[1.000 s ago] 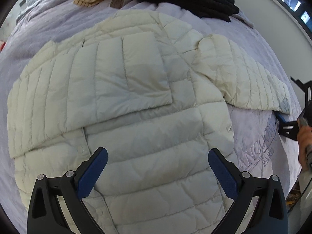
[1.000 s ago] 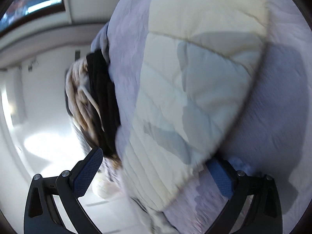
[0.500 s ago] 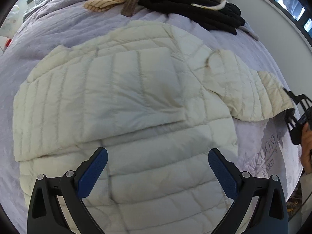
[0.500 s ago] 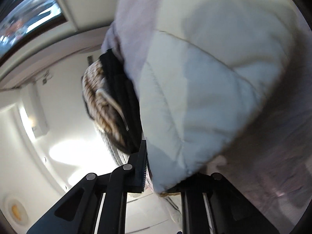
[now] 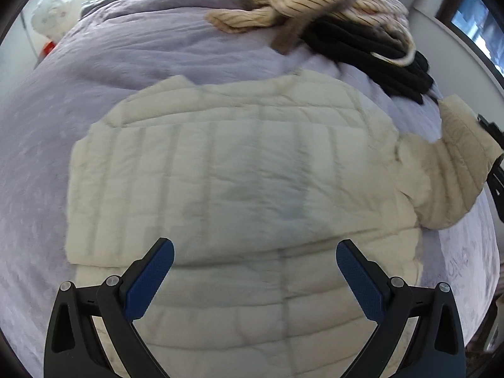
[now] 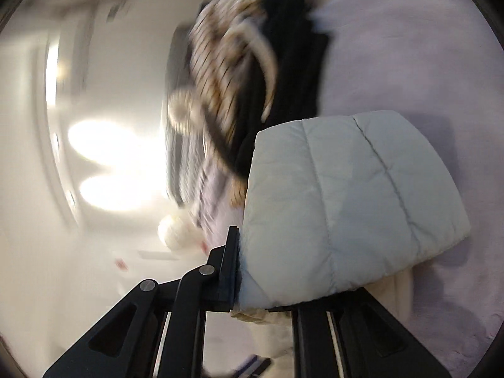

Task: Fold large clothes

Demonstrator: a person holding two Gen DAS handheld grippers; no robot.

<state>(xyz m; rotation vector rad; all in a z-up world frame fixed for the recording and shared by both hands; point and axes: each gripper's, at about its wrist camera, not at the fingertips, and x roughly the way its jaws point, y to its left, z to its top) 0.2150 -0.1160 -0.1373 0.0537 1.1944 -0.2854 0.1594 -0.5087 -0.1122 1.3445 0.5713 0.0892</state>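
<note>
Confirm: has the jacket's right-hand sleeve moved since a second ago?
Yes. In the left wrist view the sleeve, clamped by the right gripper, has lifted off the purple bedspread and swung up toward the black clothes.

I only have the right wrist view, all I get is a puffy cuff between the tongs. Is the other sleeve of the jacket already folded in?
Observer: Yes. In the left wrist view the far sleeve lies flat across the cream puffer jacket.
Operator: And where are the left tongs?
Observer: The left tongs hang open above the jacket's lower half, holding nothing.
Operator: How high is my sleeve off the bed?
Observer: The gripped sleeve is raised clear of the lilac duvet at the cuff, clamped by the right tongs, while its shoulder end rests on the jacket.
</note>
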